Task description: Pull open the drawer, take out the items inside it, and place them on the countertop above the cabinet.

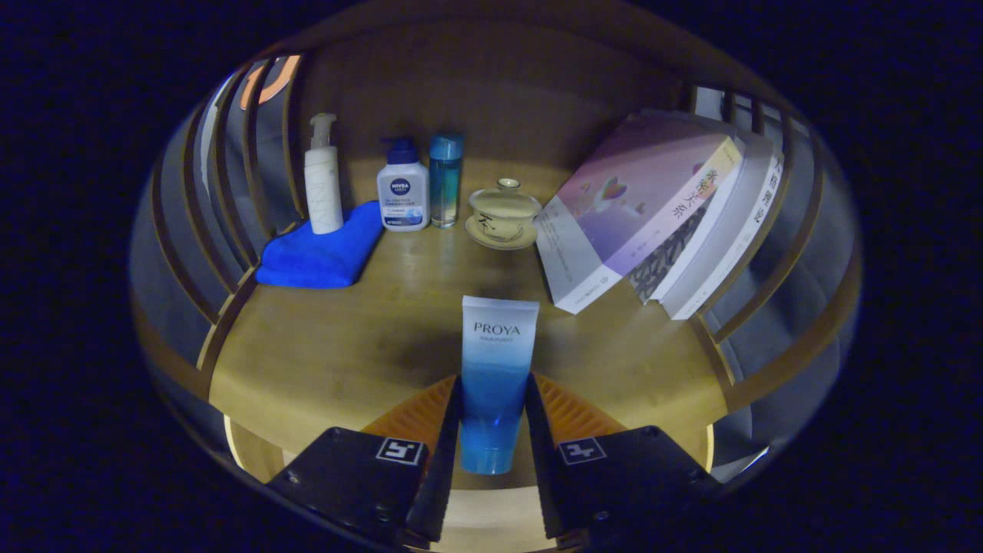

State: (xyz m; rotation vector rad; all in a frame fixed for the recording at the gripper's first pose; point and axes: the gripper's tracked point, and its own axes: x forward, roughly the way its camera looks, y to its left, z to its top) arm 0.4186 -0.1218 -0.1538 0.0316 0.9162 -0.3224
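A blue and white tube (495,361) stands upright between my two fingers, cap end down and flat crimped end up. My gripper (493,411) is shut on the tube, with both pads pressing its lower half. The tube hangs over the near part of the wooden countertop (330,346). I cannot tell whether its cap touches the wood.
Beyond the tube, along the back, stand a white pump bottle (323,180) on a folded blue cloth (322,250), a blue-capped white bottle (402,188), a slim blue bottle (445,180) and a lidded teacup on a saucer (504,215). Leaning books (653,207) fill the right. Slatted rails flank both sides.
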